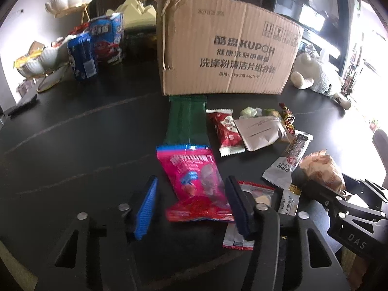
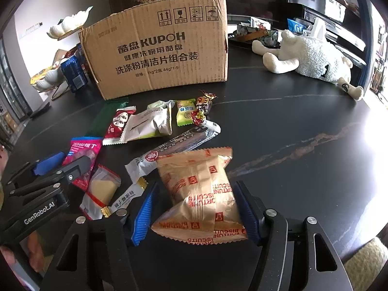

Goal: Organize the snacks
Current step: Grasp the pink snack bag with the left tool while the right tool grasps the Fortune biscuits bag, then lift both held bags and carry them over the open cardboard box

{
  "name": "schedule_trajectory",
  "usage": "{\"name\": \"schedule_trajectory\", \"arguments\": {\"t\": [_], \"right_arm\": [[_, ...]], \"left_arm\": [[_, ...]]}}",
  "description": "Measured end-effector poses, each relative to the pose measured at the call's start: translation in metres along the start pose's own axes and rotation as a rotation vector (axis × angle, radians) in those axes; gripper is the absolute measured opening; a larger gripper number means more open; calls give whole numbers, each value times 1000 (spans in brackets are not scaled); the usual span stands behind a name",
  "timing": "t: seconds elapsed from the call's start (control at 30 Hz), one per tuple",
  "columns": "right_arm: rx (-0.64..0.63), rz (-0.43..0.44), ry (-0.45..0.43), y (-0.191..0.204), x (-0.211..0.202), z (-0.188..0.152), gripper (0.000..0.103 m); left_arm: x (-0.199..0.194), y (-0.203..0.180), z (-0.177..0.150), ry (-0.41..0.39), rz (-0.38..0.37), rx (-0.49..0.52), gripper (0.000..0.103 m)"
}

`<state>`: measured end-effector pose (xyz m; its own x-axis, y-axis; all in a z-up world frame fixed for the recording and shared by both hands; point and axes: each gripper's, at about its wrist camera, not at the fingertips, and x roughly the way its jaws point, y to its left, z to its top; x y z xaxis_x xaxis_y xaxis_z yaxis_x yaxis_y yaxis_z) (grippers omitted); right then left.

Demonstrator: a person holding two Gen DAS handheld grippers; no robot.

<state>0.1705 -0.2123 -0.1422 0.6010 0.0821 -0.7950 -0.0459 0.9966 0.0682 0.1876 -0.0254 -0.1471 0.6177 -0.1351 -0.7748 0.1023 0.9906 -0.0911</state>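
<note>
both tools are down over the snack pile now. the left tool (image 1: 191, 206) straddles the pink snack packet (image 1: 194, 181), jaws about half open, one pad apparently at the packet's edge, the other with a clear gap, so no grip yet. that packet lies flat with its long axis running away from the tool toward the cardboard box (image 1: 225, 51), so the jaws would close across its narrow width.

the right tool (image 2: 194, 213) has the gold biscuit packet (image 2: 201, 194) between its pads, half open too; the puffy wrapper seems to touch one pad, but i can't tell whether it's truly pinched. it sits nearest the tabletop's near edge, right in front of that tool.

the rest of the snacks lie scattered between the tools and the box on the dark tabletop (image 2: 291, 133), which is glossy and veined. a plush sheep (image 2: 312, 55) lies toward the far right corner, a white shell-shaped dish (image 1: 70, 0) stands at the far left, and bright window light floods in on the right.
</note>
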Motion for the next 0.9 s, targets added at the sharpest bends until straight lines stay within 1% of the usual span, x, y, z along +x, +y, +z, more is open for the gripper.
{"name": "schedule_trajectory", "arguments": {"t": [0.07, 0.13, 0.2, 0.3, 0.47, 0.6, 0.73, 0.9], "right_arm": [[-3, 0, -1, 1, 0, 0, 56], [-2, -2, -6, 1, 0, -1, 55], [-2, -4, -11, 2, -1, -1, 51], [-4, -6, -20, 3, -2, -2, 50], [8, 7, -27, 2, -4, -3, 49], [10, 11, -61, 4, -13, -2, 49], [-1, 29, -91, 9, -24, 0, 49], [-12, 42, -114, 16, -36, 1, 49]], "left_arm": [[3, 1, -1, 16, -12, 1, 47], [3, 1, -1, 15, -19, 2, 46], [2, 2, -2, 14, -23, 5, 45], [-1, 2, -3, 3, -29, 7, 44], [-13, 0, -4, -38, -35, 20, 42], [-28, -2, -4, -73, -46, 26, 40], [-37, -6, -4, -95, -48, 43, 37], [-45, -5, -5, -107, -54, 37, 33]]}}
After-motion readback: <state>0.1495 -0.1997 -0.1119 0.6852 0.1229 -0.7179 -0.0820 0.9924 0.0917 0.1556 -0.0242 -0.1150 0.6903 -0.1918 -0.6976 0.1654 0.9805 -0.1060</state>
